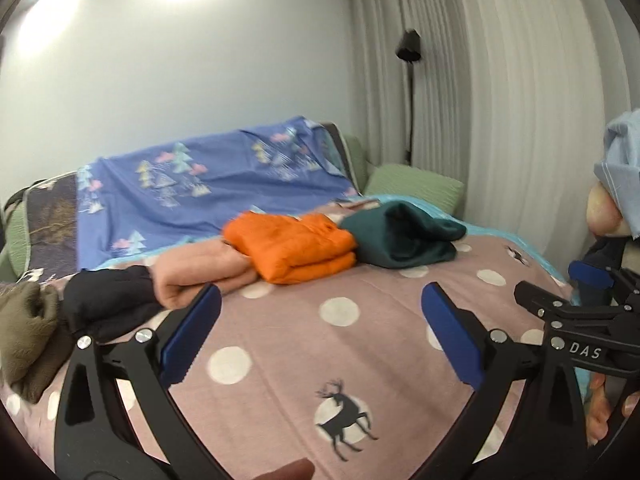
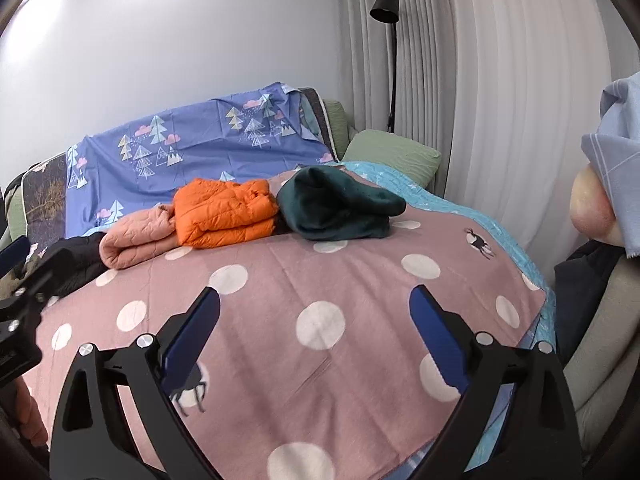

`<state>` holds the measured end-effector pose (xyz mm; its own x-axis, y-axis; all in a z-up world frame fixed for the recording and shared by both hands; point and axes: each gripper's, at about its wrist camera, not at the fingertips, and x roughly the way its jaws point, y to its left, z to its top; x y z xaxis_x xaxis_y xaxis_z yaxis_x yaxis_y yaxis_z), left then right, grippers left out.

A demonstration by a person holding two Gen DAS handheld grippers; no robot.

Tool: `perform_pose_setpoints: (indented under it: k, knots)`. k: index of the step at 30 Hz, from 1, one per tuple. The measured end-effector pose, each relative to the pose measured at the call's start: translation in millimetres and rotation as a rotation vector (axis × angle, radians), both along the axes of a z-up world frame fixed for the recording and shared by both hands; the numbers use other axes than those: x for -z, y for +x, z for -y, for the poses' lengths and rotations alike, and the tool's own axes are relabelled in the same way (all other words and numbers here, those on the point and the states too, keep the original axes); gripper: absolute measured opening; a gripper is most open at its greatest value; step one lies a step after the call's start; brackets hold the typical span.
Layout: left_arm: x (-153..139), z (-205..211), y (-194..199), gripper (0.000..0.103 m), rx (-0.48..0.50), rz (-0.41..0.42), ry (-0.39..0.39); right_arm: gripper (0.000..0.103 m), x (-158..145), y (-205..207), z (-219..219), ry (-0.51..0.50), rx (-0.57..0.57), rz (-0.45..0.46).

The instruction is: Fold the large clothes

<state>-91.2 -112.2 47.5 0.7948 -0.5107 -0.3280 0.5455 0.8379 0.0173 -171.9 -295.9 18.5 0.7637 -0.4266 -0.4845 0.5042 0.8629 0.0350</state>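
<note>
A row of folded clothes lies at the far side of the pink dotted bedspread [image 1: 304,332] [image 2: 332,280]: an orange puffer jacket [image 1: 292,248] [image 2: 224,212], a dark green garment [image 1: 400,236] [image 2: 340,208], a pink quilted one [image 1: 196,276] [image 2: 136,236], a black one [image 1: 108,300] [image 2: 76,256] and an olive one [image 1: 28,328]. My left gripper [image 1: 320,324] is open and empty above the bedspread. My right gripper [image 2: 314,324] is open and empty too; it also shows at the right edge of the left wrist view [image 1: 576,300].
A blue tree-print sheet [image 1: 208,184] [image 2: 192,148] covers the sofa back behind the clothes. A green cushion [image 1: 412,188] [image 2: 392,156], a black floor lamp [image 1: 408,48] [image 2: 386,4] and white curtains [image 2: 500,100] stand at the right. A light blue cloth [image 2: 620,152] hangs at the right edge.
</note>
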Motion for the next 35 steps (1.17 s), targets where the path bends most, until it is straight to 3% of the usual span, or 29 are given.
perform_pose_setpoints:
  k: [9, 21, 35]
  knots:
    - [19.4, -30.5, 2.1, 0.101, -0.014, -0.105, 0.036, 0.095, 1.1, -6.1, -33.0, -0.041, -0.026, -0.03]
    - [23.4, -29.0, -12.2, 0.101, -0.02, -0.099, 0.072, 0.096, 5.3, -9.1, -43.8, -0.049, -0.027, -0.047]
    - [32.5, -27.9, -7.3, 0.101, -0.012, -0.145, 0.08, 0.096, 10.1, -2.9, -41.7, -0.032, -0.034, -0.064]
